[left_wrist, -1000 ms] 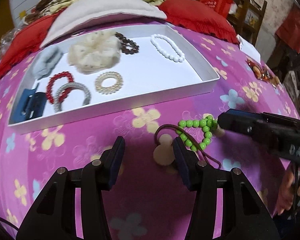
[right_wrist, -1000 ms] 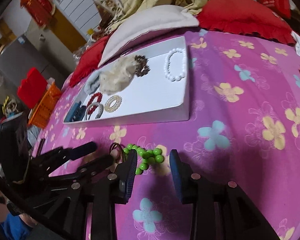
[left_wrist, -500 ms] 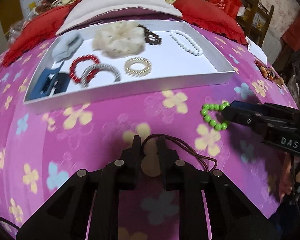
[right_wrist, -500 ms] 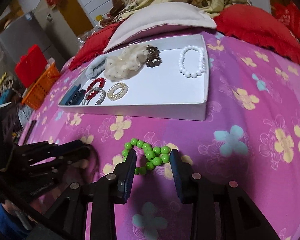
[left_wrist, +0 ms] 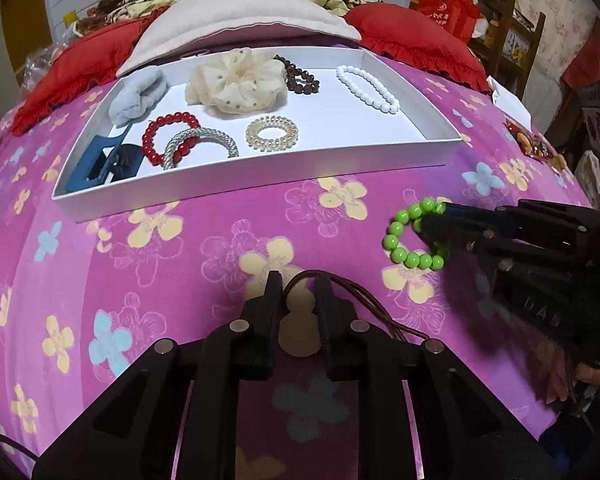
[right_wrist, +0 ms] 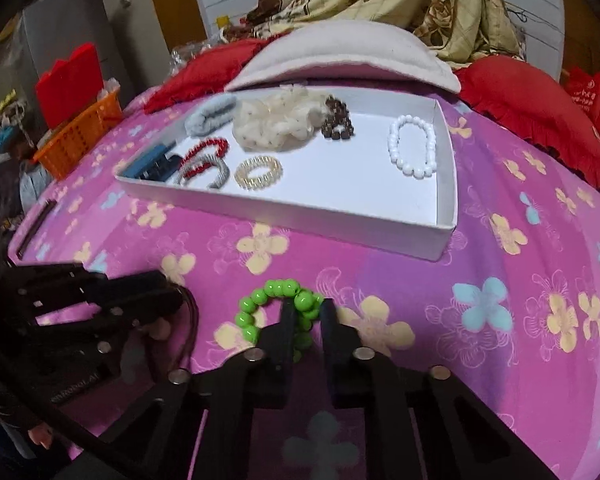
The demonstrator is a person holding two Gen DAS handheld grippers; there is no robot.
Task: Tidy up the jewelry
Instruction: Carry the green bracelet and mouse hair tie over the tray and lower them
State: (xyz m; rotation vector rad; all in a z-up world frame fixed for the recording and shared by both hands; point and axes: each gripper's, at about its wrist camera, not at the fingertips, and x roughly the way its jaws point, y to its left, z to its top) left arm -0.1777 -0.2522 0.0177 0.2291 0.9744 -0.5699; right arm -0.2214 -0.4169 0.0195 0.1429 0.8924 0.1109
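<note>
My left gripper (left_wrist: 298,286) is shut on a cream gourd pendant (left_wrist: 299,320) with a brown cord (left_wrist: 380,312), close over the pink flowered bedspread. It shows at the left of the right wrist view (right_wrist: 172,300). My right gripper (right_wrist: 306,312) is shut on a green bead bracelet (right_wrist: 260,308); in the left wrist view it (left_wrist: 430,224) holds the bracelet (left_wrist: 404,240) at the right. A white tray (left_wrist: 260,188) ahead holds a white bead bracelet (left_wrist: 368,88), red bead bracelet (left_wrist: 168,132), spiral hair ties, scrunchies and a blue clip.
Red cushions (left_wrist: 416,44) and a pale pillow (left_wrist: 236,16) lie behind the tray. An orange basket (right_wrist: 80,136) stands at the bed's left edge. More trinkets (left_wrist: 536,146) lie at the far right of the bedspread.
My left gripper has shut on the gourd pendant and drawn back from the tray. My right gripper has shut on the green bracelet and pulled it apart from the cord.
</note>
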